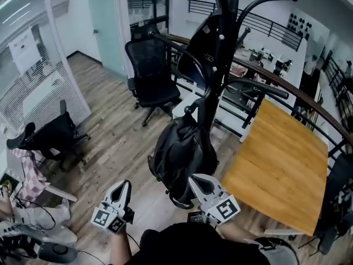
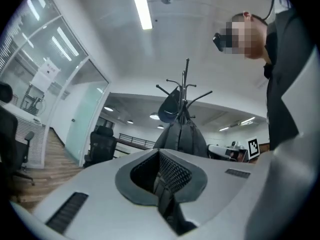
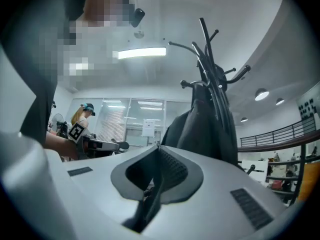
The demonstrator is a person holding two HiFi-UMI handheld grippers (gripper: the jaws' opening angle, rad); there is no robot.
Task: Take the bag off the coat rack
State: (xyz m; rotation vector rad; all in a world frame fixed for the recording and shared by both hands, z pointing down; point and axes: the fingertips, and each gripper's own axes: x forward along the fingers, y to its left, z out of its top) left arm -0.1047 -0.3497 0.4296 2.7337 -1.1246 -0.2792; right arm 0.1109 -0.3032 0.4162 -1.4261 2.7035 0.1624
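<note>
The sheet (image 1: 23, 49) on the glass wall was too small to read. The bag (image 1: 182, 153), black and bulging, hung low on the rack (image 1: 219, 65), against its pole. My left gripper (image 1: 122, 187) and right gripper (image 1: 198, 181) had their jaws pressed together, empty, near the bag. A wooden table (image 1: 281, 164) stood to its right, and a chair (image 1: 151, 76) stood behind.

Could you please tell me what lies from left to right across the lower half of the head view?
A black chair, left gripper, backpack hanging on the coat rack, wooden table.
</note>
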